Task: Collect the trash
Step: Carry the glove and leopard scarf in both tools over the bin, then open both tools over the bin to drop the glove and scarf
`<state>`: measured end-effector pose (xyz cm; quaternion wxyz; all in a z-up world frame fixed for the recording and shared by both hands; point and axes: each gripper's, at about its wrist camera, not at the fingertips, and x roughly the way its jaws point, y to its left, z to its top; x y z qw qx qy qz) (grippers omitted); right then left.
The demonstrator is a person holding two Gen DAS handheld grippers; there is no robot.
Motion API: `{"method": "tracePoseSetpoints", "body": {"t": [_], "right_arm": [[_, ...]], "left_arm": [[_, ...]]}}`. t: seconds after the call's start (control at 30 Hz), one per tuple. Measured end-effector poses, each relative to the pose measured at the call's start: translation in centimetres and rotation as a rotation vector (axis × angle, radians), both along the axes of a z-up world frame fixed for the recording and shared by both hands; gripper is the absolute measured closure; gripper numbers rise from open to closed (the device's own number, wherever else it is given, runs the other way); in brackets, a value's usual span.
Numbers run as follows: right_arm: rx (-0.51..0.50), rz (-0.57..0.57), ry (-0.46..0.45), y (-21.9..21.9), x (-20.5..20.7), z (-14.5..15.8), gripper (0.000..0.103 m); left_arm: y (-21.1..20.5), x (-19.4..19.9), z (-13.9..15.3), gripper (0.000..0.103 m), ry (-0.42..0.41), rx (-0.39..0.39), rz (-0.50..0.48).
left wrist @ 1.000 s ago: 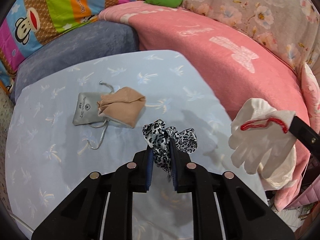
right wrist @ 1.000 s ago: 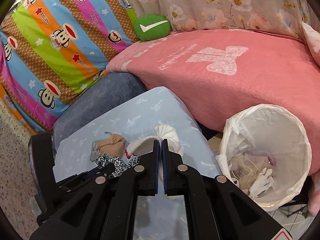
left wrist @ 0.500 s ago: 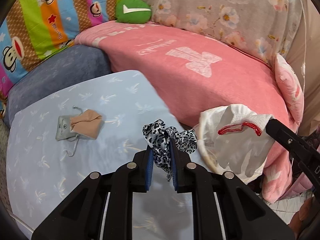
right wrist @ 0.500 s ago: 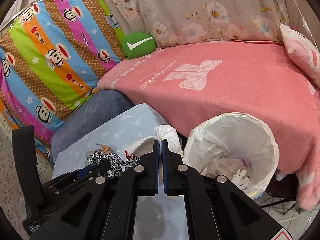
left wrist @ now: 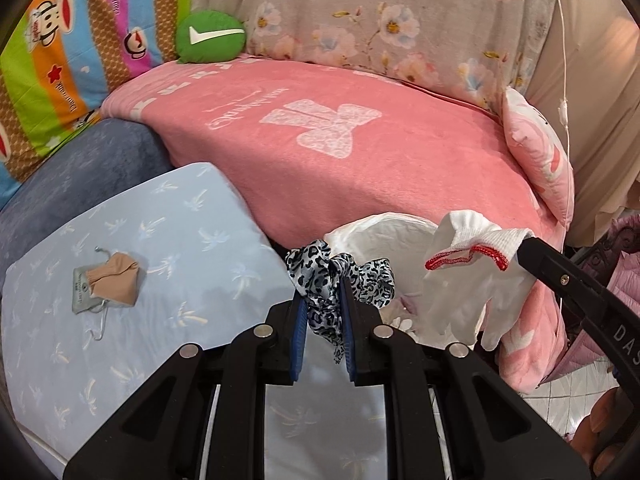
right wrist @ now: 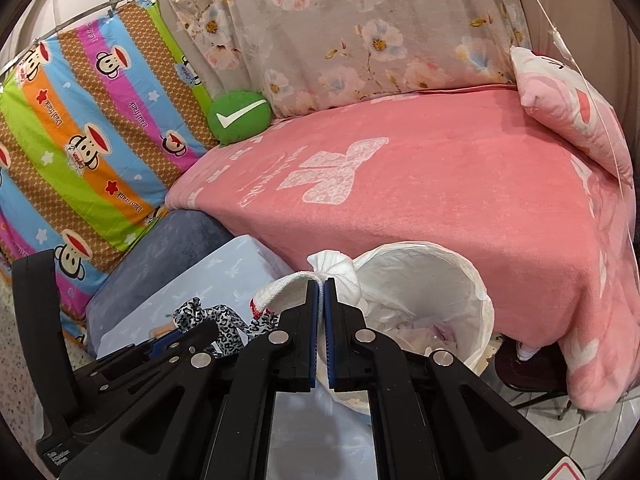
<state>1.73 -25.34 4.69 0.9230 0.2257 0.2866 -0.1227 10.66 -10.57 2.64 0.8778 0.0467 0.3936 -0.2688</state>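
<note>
My left gripper [left wrist: 323,284] is shut on a leopard-print scrunchie [left wrist: 340,276], which hangs at the edge of the light blue table just left of the white-lined trash bin [left wrist: 384,232]. My right gripper [right wrist: 321,284] is shut on a white glove [right wrist: 336,270] with a red-trimmed cuff, held over the near rim of the bin [right wrist: 468,280]. In the left wrist view the glove [left wrist: 468,276] dangles from the right gripper's black finger in front of the bin. Crumpled waste lies inside the bin. The scrunchie [right wrist: 216,318] also shows at the lower left of the right wrist view.
A grey drawstring pouch with a tan cloth [left wrist: 108,284] lies on the blue table [left wrist: 180,240]. A bed with a pink blanket [left wrist: 340,148] stands right behind the bin. A green cushion [left wrist: 210,36], striped monkey bedding and a pink pillow [left wrist: 536,156] line the back.
Both grippers have travelled right and slightly up, from over the table to the bin, still gripping the scrunchie and the glove. The pouch has slid leftward in view.
</note>
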Motion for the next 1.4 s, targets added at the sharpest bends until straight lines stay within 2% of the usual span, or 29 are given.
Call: {"method": "tracePoseSetpoints", "body": {"t": [0.43,0.53,0.6,0.67,0.73,0.8,0.87,0.97,1.4], "right_arm": [[0.014,-0.053,0.006,-3.2,-0.1,-0.2,0.099],[0.019,-0.061,0.005,-3.8,0.3,-0.3,0.096],[0.017,-0.067,0.005,-4.1,0.5,-0.3,0.094],[0.015,-0.069,0.009,-4.4,0.8,-0.3,0.094],[0.016,-0.076,0.008,-4.6,0.8,-0.2,0.094],[0.015,-0.083,0.006,-4.7,0.8,-0.2,0.091],[0.015,-0.086,0.005,-4.7,0.8,-0.2,0.083],[0.013,-0.082,0.01,-4.3,0.8,-0.3,0.076],[0.004,0.02,0.053,0.2,2.4,-1.4,0.074]], "left_arm": [[-4.6,0.4,-0.5,0.086,0.008,0.006,-0.104],[-5.5,0.9,-0.8,0.085,0.019,0.015,-0.111],[-5.7,1.2,-1.0,0.075,0.022,0.022,-0.101],[-5.8,1.6,-1.1,0.051,0.025,0.019,-0.084],[-5.5,1.7,-1.0,0.046,0.01,0.011,-0.064],[-5.4,1.8,-1.0,0.046,0.004,0.016,-0.059],[-5.1,2.0,-1.1,0.046,0.006,0.018,-0.047],[-4.4,2.3,-1.1,0.046,0.012,0.018,-0.028],[-0.5,2.5,-1.3,0.046,0.011,0.038,0.047]]}}
